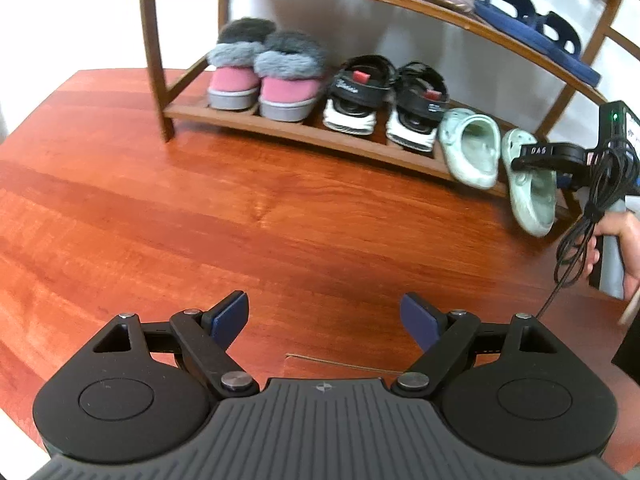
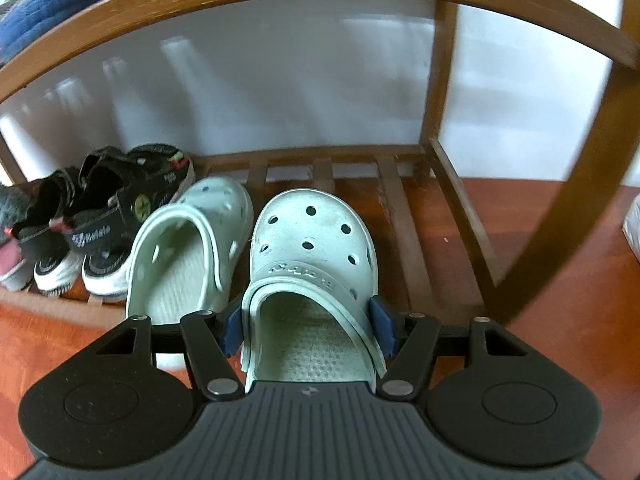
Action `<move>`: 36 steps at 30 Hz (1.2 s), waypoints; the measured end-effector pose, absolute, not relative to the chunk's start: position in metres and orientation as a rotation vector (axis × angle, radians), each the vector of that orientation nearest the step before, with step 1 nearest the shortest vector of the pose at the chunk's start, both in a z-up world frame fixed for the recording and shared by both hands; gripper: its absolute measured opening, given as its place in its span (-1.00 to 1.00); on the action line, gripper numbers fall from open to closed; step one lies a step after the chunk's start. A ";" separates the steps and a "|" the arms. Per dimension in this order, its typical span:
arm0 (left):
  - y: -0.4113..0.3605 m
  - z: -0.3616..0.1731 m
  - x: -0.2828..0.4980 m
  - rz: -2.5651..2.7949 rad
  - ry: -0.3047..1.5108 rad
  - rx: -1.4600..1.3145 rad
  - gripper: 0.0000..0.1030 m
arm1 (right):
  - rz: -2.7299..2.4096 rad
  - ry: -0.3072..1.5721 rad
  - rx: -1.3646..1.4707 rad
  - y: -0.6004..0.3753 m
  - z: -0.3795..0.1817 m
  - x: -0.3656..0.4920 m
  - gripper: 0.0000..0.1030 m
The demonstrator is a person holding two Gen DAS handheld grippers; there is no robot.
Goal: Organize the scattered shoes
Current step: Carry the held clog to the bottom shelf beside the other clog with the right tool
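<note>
A mint green clog is clamped at its sides, near the heel opening, by my right gripper, which is shut on it. Its toe points into the bottom shelf of the wooden shoe rack, right beside its mate. In the left wrist view the held clog hangs tilted over the shelf's front rail, with the right gripper on it and the other clog to its left. My left gripper hovers open over the floor with nothing between its fingers.
The bottom shelf also holds pink fur-trimmed slippers and black-and-white sandals. Navy sandals lie on the upper shelf. A hand and a dangling cable are at the right. Red wooden floor spreads before the rack.
</note>
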State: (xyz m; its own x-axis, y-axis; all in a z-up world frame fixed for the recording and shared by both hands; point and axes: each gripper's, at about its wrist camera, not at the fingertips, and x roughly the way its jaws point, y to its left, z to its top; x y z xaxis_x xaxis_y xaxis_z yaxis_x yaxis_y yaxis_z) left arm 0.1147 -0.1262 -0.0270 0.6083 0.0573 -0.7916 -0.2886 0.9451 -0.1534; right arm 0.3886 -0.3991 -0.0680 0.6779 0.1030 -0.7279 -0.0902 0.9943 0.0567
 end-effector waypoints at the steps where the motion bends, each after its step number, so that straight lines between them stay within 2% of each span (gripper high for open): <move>1: -0.124 -0.027 0.114 0.215 0.899 -0.282 0.64 | 0.110 0.814 0.014 -0.397 -0.068 0.392 0.34; 11: -0.113 -0.029 0.109 0.279 0.906 -0.310 0.64 | 0.139 0.796 -0.028 -0.386 -0.076 0.404 0.45; 17: -0.115 -0.028 0.111 0.262 0.906 -0.306 0.64 | 0.175 0.744 -0.080 -0.386 -0.061 0.388 0.62; 25: -0.124 -0.028 0.116 0.200 0.910 -0.281 0.64 | 0.197 0.735 -0.043 -0.397 -0.049 0.347 0.62; 36: -0.134 -0.028 0.117 0.152 0.923 -0.233 0.64 | 0.228 0.774 -0.005 -0.394 -0.067 0.293 0.58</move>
